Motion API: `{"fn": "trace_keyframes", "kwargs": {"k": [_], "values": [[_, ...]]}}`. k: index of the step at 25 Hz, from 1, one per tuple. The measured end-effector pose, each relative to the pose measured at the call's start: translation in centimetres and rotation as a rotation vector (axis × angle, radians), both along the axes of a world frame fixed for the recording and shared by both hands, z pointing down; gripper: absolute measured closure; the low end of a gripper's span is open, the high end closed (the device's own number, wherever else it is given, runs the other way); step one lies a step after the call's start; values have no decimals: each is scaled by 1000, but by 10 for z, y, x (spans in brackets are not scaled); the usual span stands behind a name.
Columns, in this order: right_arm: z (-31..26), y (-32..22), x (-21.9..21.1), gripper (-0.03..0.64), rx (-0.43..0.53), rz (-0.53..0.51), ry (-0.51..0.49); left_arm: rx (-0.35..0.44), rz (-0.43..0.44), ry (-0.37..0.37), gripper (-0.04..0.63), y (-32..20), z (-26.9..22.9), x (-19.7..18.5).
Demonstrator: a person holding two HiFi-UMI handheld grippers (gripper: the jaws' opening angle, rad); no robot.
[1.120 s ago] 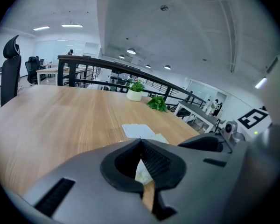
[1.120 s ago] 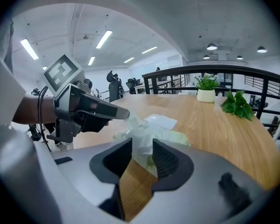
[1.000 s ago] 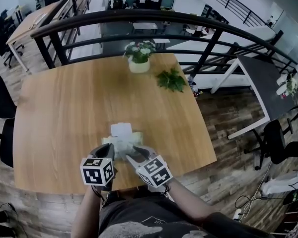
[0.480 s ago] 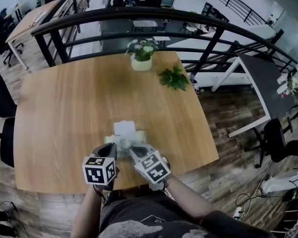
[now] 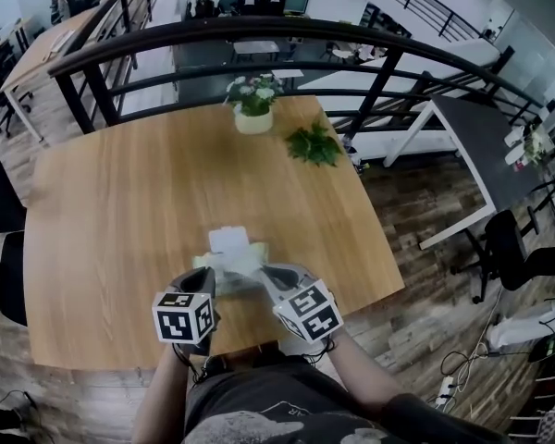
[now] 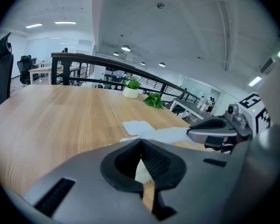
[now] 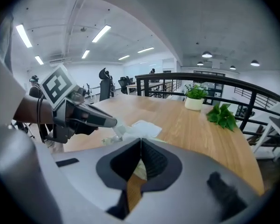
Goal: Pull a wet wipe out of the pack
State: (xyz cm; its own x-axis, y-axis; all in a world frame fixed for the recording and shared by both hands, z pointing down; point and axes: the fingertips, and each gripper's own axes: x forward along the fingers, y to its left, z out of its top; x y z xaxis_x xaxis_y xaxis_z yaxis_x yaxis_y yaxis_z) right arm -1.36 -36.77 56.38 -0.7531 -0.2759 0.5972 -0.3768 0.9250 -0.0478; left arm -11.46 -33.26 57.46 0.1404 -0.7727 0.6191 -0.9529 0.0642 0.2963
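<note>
As the task stands: about mid-pull, by my reading. 1 wet wipe [image 6: 170,135] is partly out of the pack [image 5: 259,252] and seems still joined to the opening.
Pack: lies flat on the wooden table [image 5: 120,202], near the front edge and just ahead of the person, with its white lid flap [image 5: 228,240] folded open on the far side.
Wet wipe: a white sheet stretched from the pack's opening toward the right, with its end at the right tongs' tips.
Right gripper [image 7: 140,140]: clenched on the wipe's free end, above the table and just beside the pack.
Left gripper [image 6: 140,140]: clamped tight at the pack's near-left edge, apparently pinching the wrapper to pin it. How much film sits between the pads is hard to tell.
Done: lid open, wipe gripped, first part drawn out.
Left to do: pull until the tail clears the opening, with the pack staying down. A 2nd sheet may trail out behind it.
Elsewhere: a potted plant [image 5: 253,109] and a leafy sprig [image 5: 314,144] sit at the far edge, well apart from the work.
</note>
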Motion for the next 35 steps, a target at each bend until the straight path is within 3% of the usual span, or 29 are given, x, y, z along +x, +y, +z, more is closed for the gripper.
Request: {"fn": "trace_keyframes", "kwargs": {"k": [14,35], "values": [[-73,-10,33,592,126,167,-117,26,47,11,580,15,-10,8],[-100,51,43,592,202,316,-118,192,115,52,580,66,-79,-8]]}}
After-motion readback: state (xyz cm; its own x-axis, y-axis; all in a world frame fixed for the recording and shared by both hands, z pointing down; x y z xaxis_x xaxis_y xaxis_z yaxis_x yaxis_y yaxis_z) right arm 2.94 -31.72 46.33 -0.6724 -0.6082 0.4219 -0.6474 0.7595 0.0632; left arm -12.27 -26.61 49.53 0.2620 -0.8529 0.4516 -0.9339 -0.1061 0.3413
